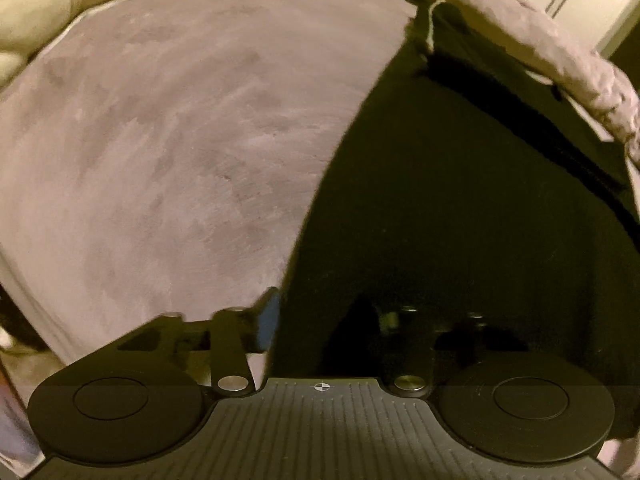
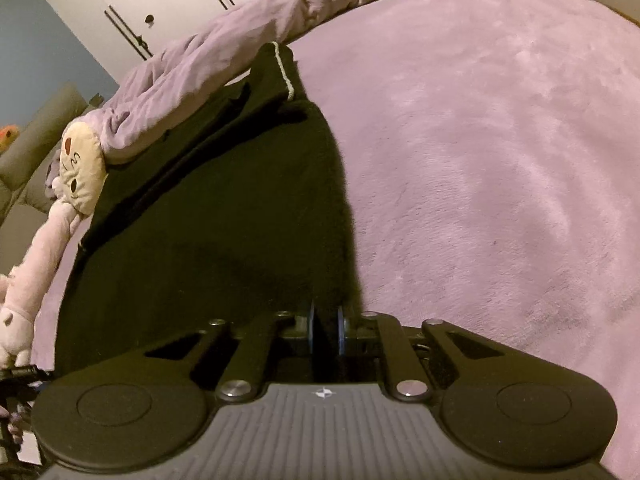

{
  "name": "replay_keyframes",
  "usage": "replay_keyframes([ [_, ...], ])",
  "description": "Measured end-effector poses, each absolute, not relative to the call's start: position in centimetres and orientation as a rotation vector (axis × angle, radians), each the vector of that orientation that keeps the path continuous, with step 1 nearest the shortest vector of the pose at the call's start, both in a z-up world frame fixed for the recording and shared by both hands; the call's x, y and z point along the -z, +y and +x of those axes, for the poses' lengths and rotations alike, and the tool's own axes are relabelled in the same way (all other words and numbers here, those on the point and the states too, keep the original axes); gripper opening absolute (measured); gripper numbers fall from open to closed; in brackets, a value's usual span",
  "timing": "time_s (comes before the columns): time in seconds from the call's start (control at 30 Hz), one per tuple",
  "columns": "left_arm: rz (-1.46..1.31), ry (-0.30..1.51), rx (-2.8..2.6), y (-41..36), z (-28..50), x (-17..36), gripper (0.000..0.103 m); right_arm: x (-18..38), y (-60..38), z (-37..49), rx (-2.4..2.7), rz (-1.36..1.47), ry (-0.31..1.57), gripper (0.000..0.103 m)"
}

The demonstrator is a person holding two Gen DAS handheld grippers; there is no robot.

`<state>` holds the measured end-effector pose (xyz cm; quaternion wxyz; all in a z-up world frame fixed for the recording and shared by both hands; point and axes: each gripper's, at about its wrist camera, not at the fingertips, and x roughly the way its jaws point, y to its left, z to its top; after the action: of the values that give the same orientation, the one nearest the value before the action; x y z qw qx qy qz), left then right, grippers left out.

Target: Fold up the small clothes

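Black garment (image 2: 224, 216) lies on the bed, over the pink blanket (image 2: 500, 140), far end against a rumpled purple cover (image 2: 208, 64); a white cord (image 2: 285, 76) shows near that end. A plush toy (image 2: 80, 164) sits beside it.

Right tool (image 2: 326, 330): narrow, blue pads pinching the near edge of the garment.

Left tool (image 1: 320, 320): one blue pad (image 1: 268, 320) visible at the cloth's edge, the other lost in dark fabric; cannot tell its opening.

Judgement: cloth looks soft, light, limp; will sag and drag on the fleecy blanket. Best held at corners or hems, both edges lifted together.
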<state>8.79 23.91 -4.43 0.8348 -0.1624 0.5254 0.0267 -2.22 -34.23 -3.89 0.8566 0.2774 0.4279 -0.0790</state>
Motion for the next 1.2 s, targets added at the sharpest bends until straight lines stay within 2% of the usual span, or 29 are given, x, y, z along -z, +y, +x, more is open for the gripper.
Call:
replay_keyframes([
  [0.13, -0.429, 1.123, -0.031, 24.7, 8.6, 4.6, 0.018, 4.1, -34.4, -2.0, 0.169, 0.597, 0.919, 0.014],
  [0.2, -0.458, 1.124, -0.017, 24.9, 8.5, 4.6, 0.018, 4.1, -34.4, -2.1, 0.165, 0.601, 0.93, 0.014],
  [0.3, -0.496, 1.131, -0.002, 25.1, 8.3, 5.1, 0.033, 4.4, -34.6, -2.1, 0.139, 0.622, 0.962, 0.018],
  [0.4, -0.56, 1.13, 0.019, 25.3, 8.2, 5.4, 0.033, 4.7, -34.5, -2.2, 0.115, 0.615, 0.981, 0.018],
  [0.5, -0.567, 1.154, 0.051, 25.1, 8.3, 5.5, 0.016, 4.9, -34.3, -2.1, 0.1, 0.614, 0.995, 0.018],
  [0.57, -0.553, 1.155, 0.065, 25.0, 8.5, 5.3, 0.013, 4.9, -34.1, -2.0, 0.085, 0.606, 0.994, 0.014],
  [0.6, -0.556, 1.154, 0.081, 24.9, 8.6, 5.0, 0.013, 4.8, -34.0, -2.0, 0.07, 0.612, 0.995, 0.011],
  [0.83, -0.72, 1.034, 0.217, 25.5, 9.7, 1.2, 0.012, 2.9, -34.8, -1.3, -0.023, 0.785, 0.904, 0.01],
  [1.2, -0.837, 0.871, 0.25, 25.4, 17.2, -2.5, 0.011, -0.9, -36.1, 4.9, -0.036, 0.903, 0.694, 0.009],
])
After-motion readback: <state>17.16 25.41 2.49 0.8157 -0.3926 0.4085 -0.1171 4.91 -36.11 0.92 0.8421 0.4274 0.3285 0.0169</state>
